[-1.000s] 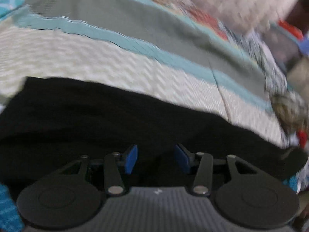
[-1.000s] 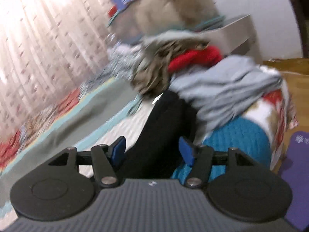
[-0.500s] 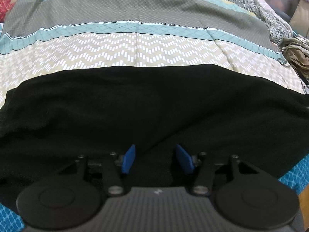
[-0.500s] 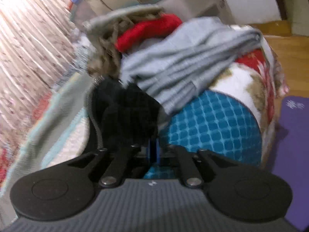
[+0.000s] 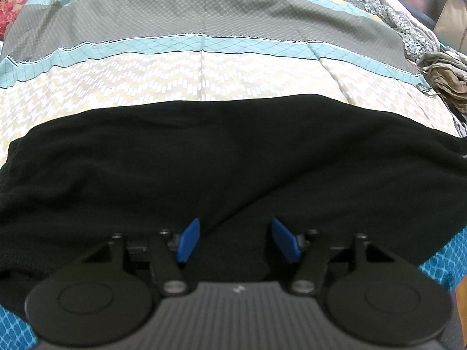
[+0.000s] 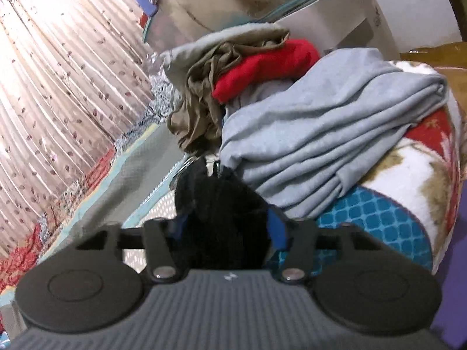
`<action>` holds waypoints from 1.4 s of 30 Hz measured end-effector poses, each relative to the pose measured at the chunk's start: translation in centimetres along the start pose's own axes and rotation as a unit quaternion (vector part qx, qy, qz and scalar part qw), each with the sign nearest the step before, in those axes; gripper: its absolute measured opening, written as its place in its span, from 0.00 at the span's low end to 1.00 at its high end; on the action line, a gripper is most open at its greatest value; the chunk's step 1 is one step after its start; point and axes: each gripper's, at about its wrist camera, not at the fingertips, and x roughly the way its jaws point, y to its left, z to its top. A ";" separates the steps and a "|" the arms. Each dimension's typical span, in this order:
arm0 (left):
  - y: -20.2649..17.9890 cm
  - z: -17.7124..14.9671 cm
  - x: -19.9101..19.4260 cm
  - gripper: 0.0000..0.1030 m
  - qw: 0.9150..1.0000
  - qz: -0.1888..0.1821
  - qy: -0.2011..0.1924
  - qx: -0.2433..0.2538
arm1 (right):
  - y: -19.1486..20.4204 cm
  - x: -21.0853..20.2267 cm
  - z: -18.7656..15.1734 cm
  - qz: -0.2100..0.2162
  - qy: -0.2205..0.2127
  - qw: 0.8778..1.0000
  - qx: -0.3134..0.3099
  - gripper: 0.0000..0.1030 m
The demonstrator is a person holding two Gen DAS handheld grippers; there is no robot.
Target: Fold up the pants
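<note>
The black pants [image 5: 221, 157] lie spread flat across the near part of the patterned bedspread [image 5: 204, 73] in the left wrist view. My left gripper [image 5: 235, 240] hovers over their near edge, open and empty, blue pads apart. In the right wrist view a bunched end of the black pants [image 6: 221, 213] sits between the fingers of my right gripper [image 6: 226, 230]. Its jaws stand wide apart, with the cloth loose between the blue pads [image 6: 275, 229].
A pile of clothes lies at the bed's right end: grey garment [image 6: 321, 145], red one [image 6: 262, 67], olive one [image 6: 204, 108]. A blue patterned blanket [image 6: 376, 221] hangs over the bed edge. Curtains [image 6: 58, 73] stand behind the bed. A purple mat [image 6: 455, 262] lies on the floor.
The right gripper was shut on the pants' end half a second ago and has since opened around the cloth. The left gripper stayed open and steadied over the pants.
</note>
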 end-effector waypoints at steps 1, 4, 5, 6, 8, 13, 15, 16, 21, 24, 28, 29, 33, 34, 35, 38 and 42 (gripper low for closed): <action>0.1 0.0 0.0 0.55 1.000 -0.001 0.000 0.000 | 0.3 -0.1 0.0 -0.007 0.002 1.000 -0.008 0.30; 0.3 0.0 -0.4 0.55 1.000 -0.008 -0.004 -0.008 | 1.6 -1.6 0.2 0.004 -0.005 1.000 -0.020 0.18; 0.6 0.0 -0.7 0.54 1.000 -0.011 -0.006 -0.014 | 2.4 -1.9 0.1 0.010 -0.008 0.999 -0.032 0.18; 0.8 0.1 -0.9 0.54 1.000 -0.015 -0.009 -0.022 | 3.7 -2.7 0.0 0.015 -0.011 0.998 -0.056 0.18; 1.4 0.2 -1.5 0.54 0.999 -0.025 -0.018 -0.040 | 6.2 -3.8 -0.8 0.028 -0.014 0.995 -0.096 0.18; 2.5 0.1 -3.2 0.54 0.996 -0.053 -0.047 -0.061 | 13.6 -5.6 -5.2 0.073 0.003 0.974 -0.217 0.18; 2.8 -0.1 -3.6 0.54 0.995 -0.058 -0.054 -0.062 | 16.3 -5.9 -7.8 0.088 0.018 0.960 -0.267 0.18; 3.0 -0.3 -3.7 0.54 0.995 -0.060 -0.056 -0.063 | 17.5 -6.0 -9.3 0.100 0.031 0.951 -0.292 0.18; 4.3 -1.1 -4.1 0.55 0.994 -0.062 -0.062 -0.071 | 21.6 -4.3 -17.5 0.118 0.130 0.892 -0.416 0.22; 5.6 -1.6 -4.3 0.55 0.992 -0.064 -0.063 -0.087 | 22.2 -4.3 -21.0 0.108 0.147 0.847 -0.500 0.44; 7.4 -2.0 -4.8 0.56 0.990 -0.066 -0.069 -0.106 | 23.0 -6.0 -19.6 0.151 0.161 0.830 -0.512 0.52; 7.8 -2.1 -4.9 0.56 0.989 -0.067 -0.071 -0.111 | 23.2 -6.4 -18.6 0.166 0.165 0.833 -0.501 0.52; 9.2 -2.3 -5.8 0.56 0.986 -0.070 -0.082 -0.126 | 24.2 -6.7 -15.2 0.185 0.138 0.859 -0.458 0.52; 9.5 -2.2 -6.0 0.56 0.986 -0.069 -0.085 -0.128 | 24.2 -6.3 -14.6 0.182 0.127 0.867 -0.447 0.52; 10.0 -2.2 -6.4 0.56 0.985 -0.067 -0.091 -0.132 | 24.5 -5.8 -14.2 0.175 0.116 0.874 -0.438 0.51; 11.6 -2.4 -7.8 0.57 0.981 -0.055 -0.110 -0.147 | 24.5 -3.0 -13.3 0.139 0.110 0.903 -0.391 0.49; 14.7 -3.3 -9.6 0.58 0.974 -0.025 -0.132 -0.181 | 23.1 2.2 -15.4 0.098 0.189 0.915 -0.341 0.40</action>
